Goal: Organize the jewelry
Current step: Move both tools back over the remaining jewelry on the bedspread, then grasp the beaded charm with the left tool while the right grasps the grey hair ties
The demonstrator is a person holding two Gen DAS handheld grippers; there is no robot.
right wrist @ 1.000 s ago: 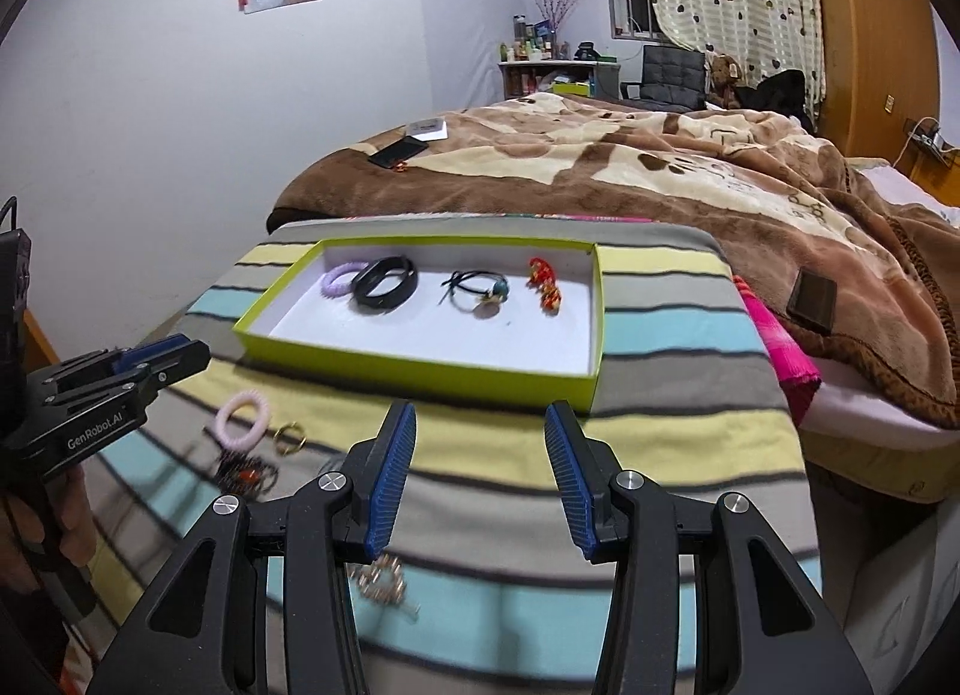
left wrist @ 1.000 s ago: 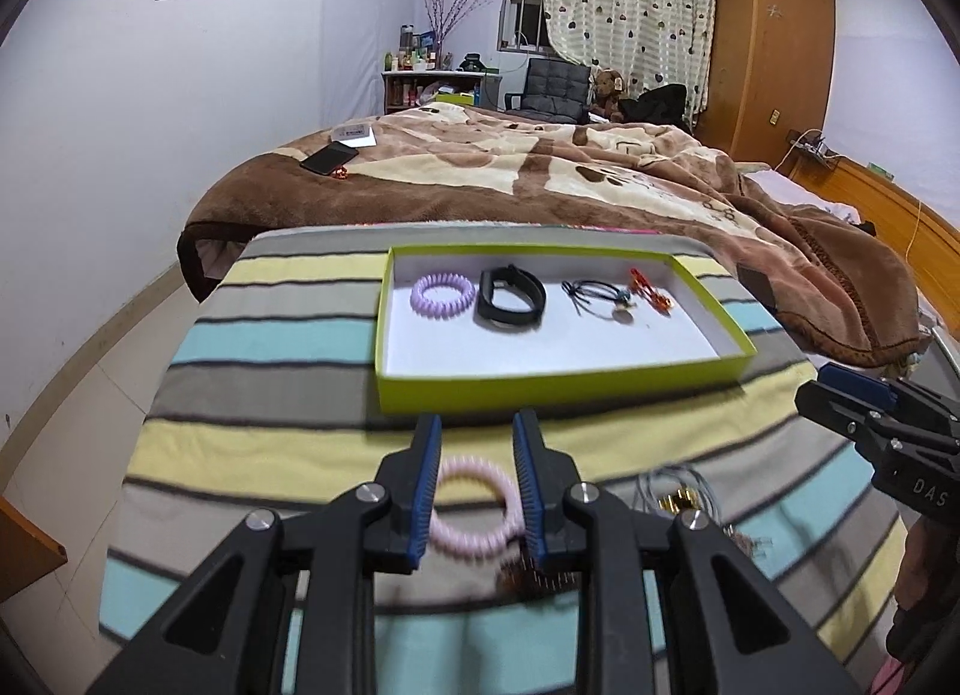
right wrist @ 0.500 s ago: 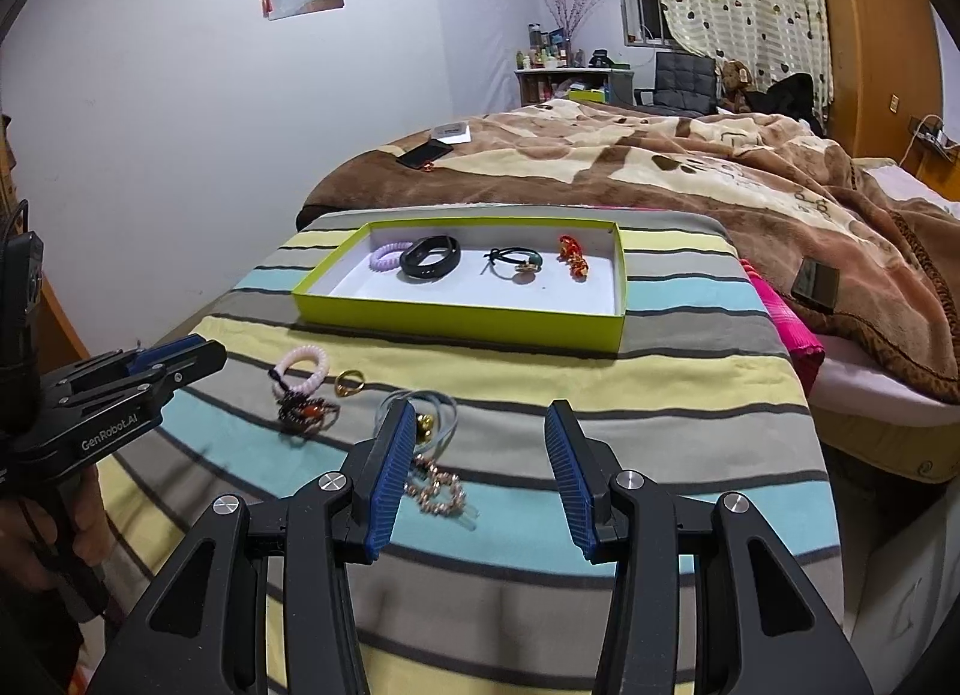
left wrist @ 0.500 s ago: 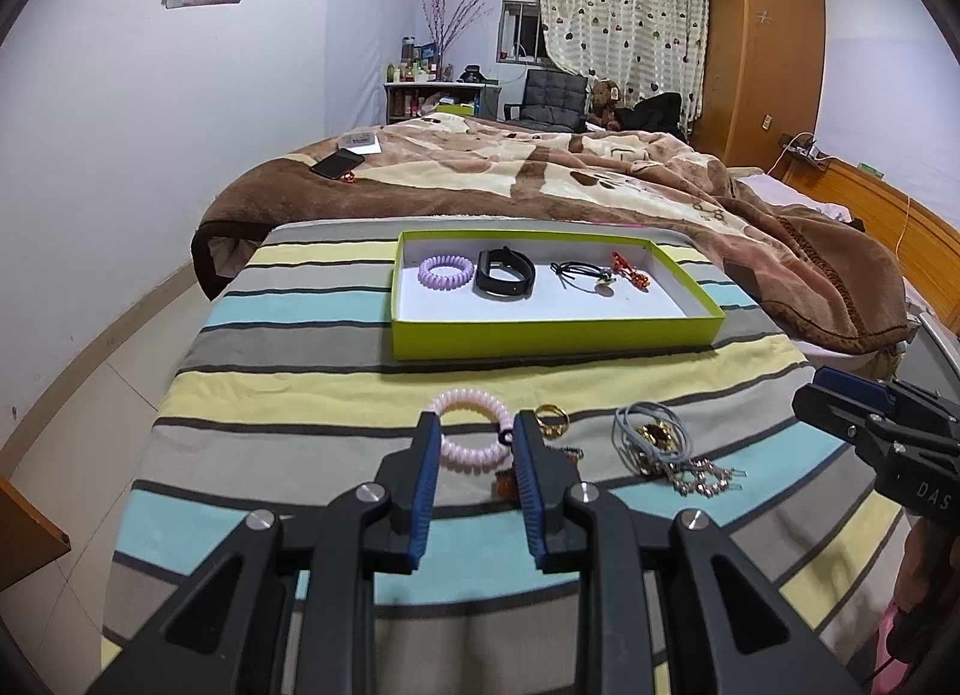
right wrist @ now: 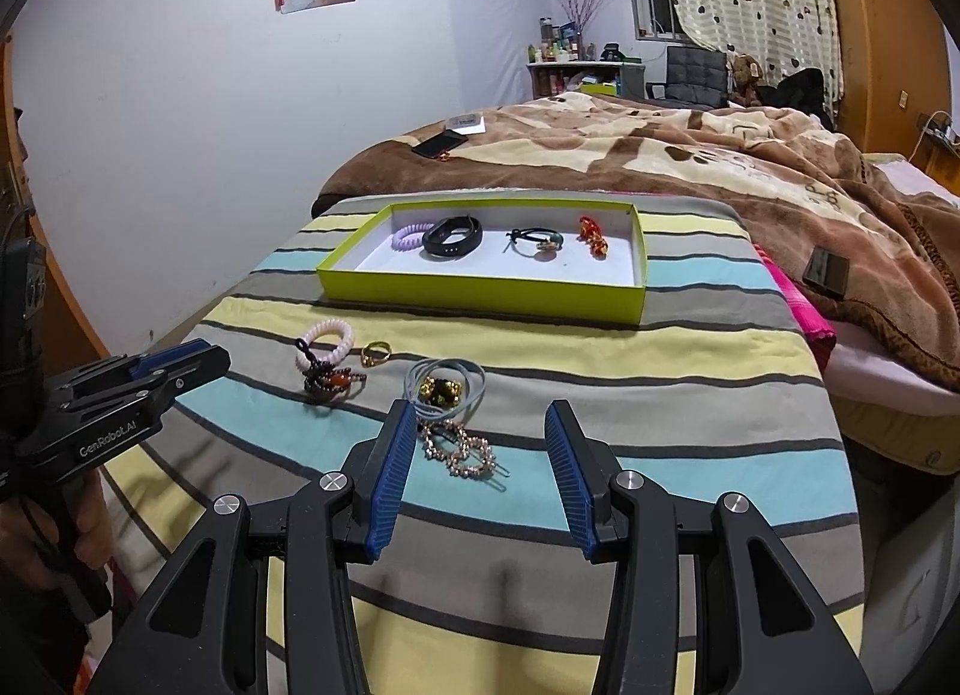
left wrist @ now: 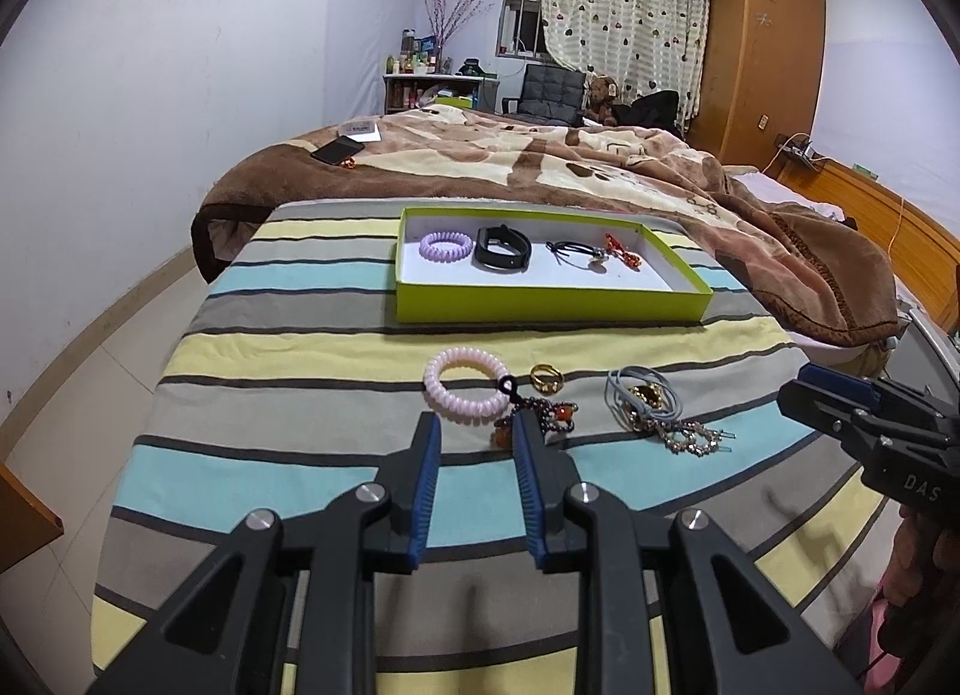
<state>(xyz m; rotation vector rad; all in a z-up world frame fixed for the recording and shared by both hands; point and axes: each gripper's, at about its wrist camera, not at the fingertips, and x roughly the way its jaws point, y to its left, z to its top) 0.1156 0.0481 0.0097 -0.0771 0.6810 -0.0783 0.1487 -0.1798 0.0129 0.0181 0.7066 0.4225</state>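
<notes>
A lime-green tray (left wrist: 552,303) (right wrist: 480,297) on the striped cloth holds a purple coil tie (left wrist: 445,246), a black band (left wrist: 503,248), a black cord piece (left wrist: 576,254) and a red charm (left wrist: 621,251). Loose in front lie a pink coil tie (left wrist: 465,391) (right wrist: 324,344), a dark beaded piece (left wrist: 540,422) (right wrist: 330,382), a gold ring (left wrist: 547,377) (right wrist: 377,354), a grey hair tie with gold bits (left wrist: 645,400) (right wrist: 444,386) and a beaded clip (right wrist: 459,449). My left gripper (left wrist: 477,437) is open and empty, just short of the pink tie. My right gripper (right wrist: 480,431) is open, empty, near the clip.
A brown blanket (left wrist: 600,167) covers the bed behind the tray, with a phone (left wrist: 337,150) on it. A dark box (right wrist: 828,273) lies on the blanket at right. The cloth's left edge drops to the floor (left wrist: 90,371).
Both grippers have pulled back from the tray, so the loose jewelry now lies ahead of the fingers. The pink coil tie stayed on the cloth. Jaw openings look unchanged.
</notes>
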